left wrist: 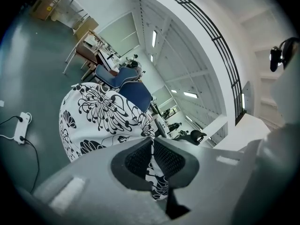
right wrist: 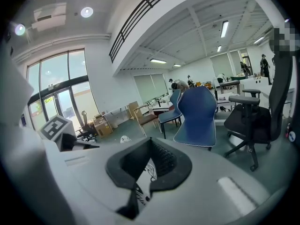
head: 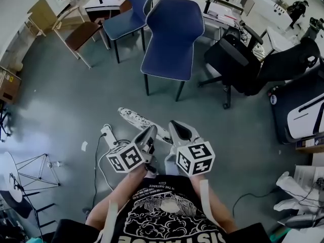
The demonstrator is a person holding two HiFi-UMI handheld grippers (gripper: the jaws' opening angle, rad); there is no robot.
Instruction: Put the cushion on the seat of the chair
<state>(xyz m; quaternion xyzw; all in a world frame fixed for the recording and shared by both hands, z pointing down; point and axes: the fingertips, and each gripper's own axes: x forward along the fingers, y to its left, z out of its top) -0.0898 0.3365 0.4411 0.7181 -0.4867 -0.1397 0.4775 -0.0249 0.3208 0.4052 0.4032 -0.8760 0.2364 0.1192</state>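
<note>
The cushion [head: 135, 120] is white with a black flower print and hangs low in front of me, above the grey floor. My left gripper [head: 150, 134] is shut on its edge; in the left gripper view the printed cushion [left wrist: 101, 118] bulges beyond the closed jaws of that gripper [left wrist: 152, 150]. My right gripper [head: 176, 129] is shut on the cushion too, with a strip of the cushion [right wrist: 146, 168] pinched in the right gripper [right wrist: 149, 157]. The blue chair [head: 171, 38] stands ahead, its seat bare and facing me, also seen as the blue chair [right wrist: 197, 117].
A second blue chair [head: 129, 18] and a wooden chair [head: 81, 35] stand behind left. A black office chair [head: 242, 61] is to the right. A white power strip [head: 107, 134] with cable lies on the floor by my left. A wire stand [head: 34, 170] is at far left.
</note>
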